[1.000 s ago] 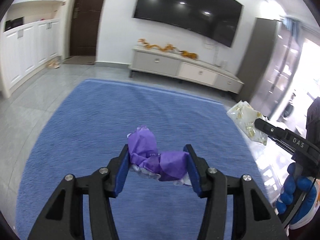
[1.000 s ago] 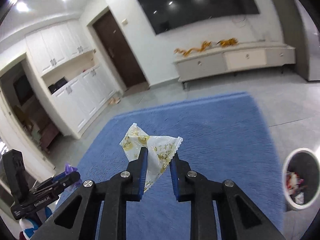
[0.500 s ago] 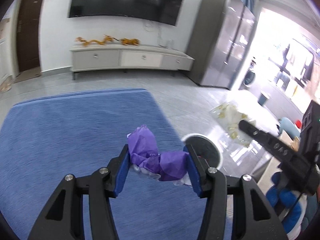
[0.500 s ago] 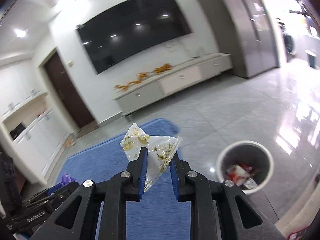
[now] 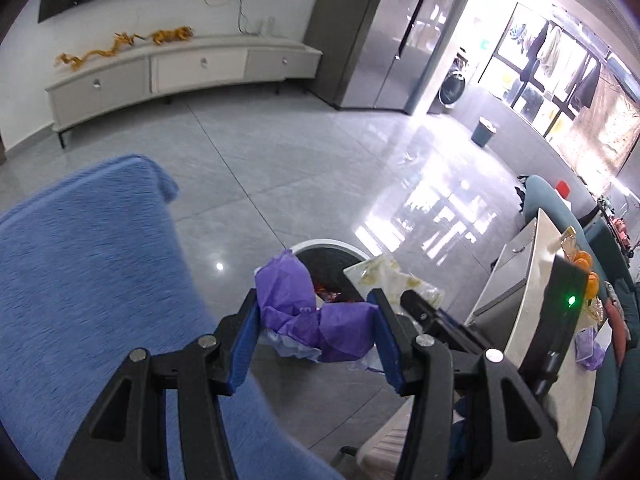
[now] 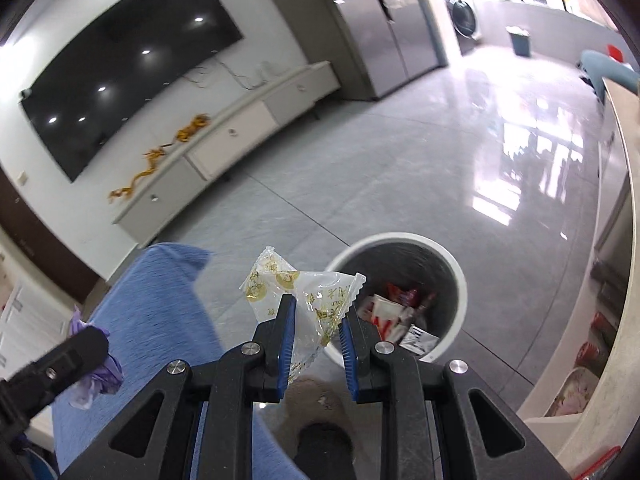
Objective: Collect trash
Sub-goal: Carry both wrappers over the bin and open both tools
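Jaws of left gripper (image 5: 316, 338) clamped on purple wrapper (image 5: 316, 312), trash bin (image 5: 320, 245) just beyond at 12 o'clock. Jaws of right gripper (image 6: 318, 338) pinching clear gold-printed wrapper (image 6: 304, 292); bin at 1 o'clock, beside blue rug (image 6: 156, 312).

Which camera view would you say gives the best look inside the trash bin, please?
The right wrist view: the trash bin shows nearly its whole white rim and the red and white wrappers inside. In the left wrist view the trash bin is mostly hidden behind the purple trash and the clear wrapper.
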`<action>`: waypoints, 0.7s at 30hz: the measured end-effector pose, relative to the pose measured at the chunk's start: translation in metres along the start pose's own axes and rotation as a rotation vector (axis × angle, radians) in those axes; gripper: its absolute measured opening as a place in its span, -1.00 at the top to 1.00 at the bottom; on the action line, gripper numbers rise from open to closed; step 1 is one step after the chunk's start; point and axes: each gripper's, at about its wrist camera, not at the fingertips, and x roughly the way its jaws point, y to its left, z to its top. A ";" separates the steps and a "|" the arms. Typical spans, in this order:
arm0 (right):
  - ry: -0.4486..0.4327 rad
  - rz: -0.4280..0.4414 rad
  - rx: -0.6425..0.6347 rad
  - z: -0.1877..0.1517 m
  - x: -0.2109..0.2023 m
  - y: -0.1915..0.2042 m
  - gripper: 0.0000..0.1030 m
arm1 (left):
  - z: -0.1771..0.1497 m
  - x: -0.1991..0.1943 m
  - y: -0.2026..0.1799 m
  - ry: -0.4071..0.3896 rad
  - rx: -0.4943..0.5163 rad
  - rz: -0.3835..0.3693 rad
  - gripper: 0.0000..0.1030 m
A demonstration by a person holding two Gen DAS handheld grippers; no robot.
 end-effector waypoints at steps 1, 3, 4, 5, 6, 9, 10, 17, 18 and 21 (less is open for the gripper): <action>0.010 -0.017 0.022 0.002 0.008 -0.006 0.61 | 0.006 0.014 -0.003 0.019 -0.003 -0.011 0.02; 0.031 -0.049 0.060 0.007 0.026 -0.020 0.61 | 0.016 0.042 -0.007 0.055 -0.008 -0.028 0.02; 0.043 -0.060 0.081 0.010 0.034 -0.028 0.61 | 0.021 0.056 -0.010 0.073 -0.010 -0.033 0.02; 0.053 -0.071 0.100 0.012 0.042 -0.035 0.61 | 0.026 0.071 -0.012 0.092 -0.009 -0.031 0.01; 0.063 -0.081 0.119 0.013 0.049 -0.040 0.61 | 0.030 0.085 -0.015 0.107 -0.009 -0.029 0.00; 0.094 -0.094 0.173 0.018 0.073 -0.058 0.61 | 0.037 0.121 -0.017 0.155 -0.015 -0.036 -0.02; 0.105 -0.101 0.181 0.019 0.080 -0.060 0.60 | 0.038 0.129 -0.019 0.166 -0.016 -0.035 -0.02; 0.155 -0.120 0.225 0.025 0.117 -0.073 0.53 | 0.049 0.183 -0.019 0.225 -0.045 -0.063 -0.09; 0.159 -0.123 0.225 0.025 0.120 -0.073 0.50 | 0.050 0.187 -0.019 0.227 -0.051 -0.069 -0.13; 0.160 -0.145 0.226 0.025 0.123 -0.076 0.33 | 0.053 0.193 -0.016 0.226 -0.070 -0.072 -0.22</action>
